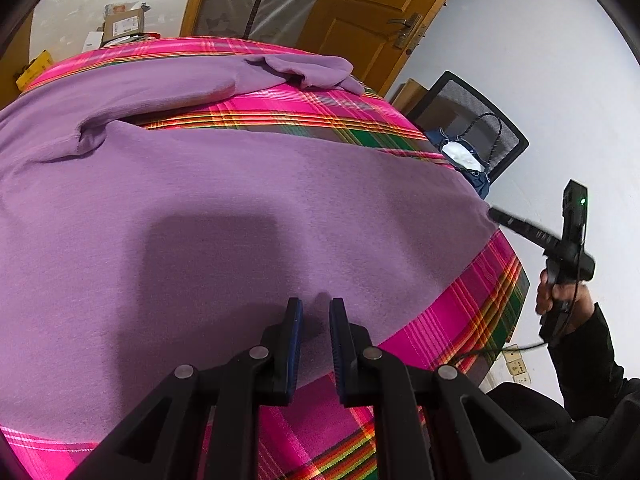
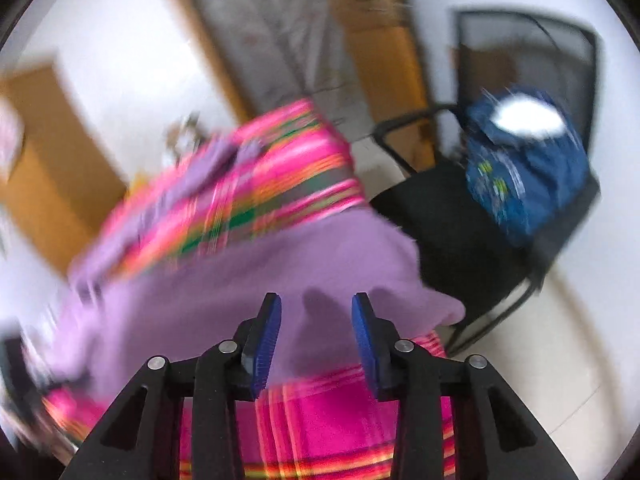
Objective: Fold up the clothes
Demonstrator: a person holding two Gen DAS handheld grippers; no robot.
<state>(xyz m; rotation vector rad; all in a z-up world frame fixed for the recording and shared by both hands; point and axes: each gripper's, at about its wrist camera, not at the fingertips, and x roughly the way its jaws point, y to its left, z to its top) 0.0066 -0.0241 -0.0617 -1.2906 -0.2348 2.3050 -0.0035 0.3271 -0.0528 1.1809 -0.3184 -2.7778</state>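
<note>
A soft, matte purple garment lies spread across a table under a glossy plaid cloth of hot pink with green, orange and yellow stripes. One sleeve runs along the far side, its cuff end rumpled into a small fold. At the near edge the left gripper hovers over the garment's hem, its ribbed blue pads set narrowly apart with only a slim gap between them, nothing pinched. Further right, the right gripper meets the garment's right corner, held by a hand in a dark sleeve; its own view is heavily smeared, but the blue pads stand moderately apart over purple fabric, gripping nothing. Beyond the table's right side sits a black mesh-backed chair bearing a crumpled blue bag.
</note>
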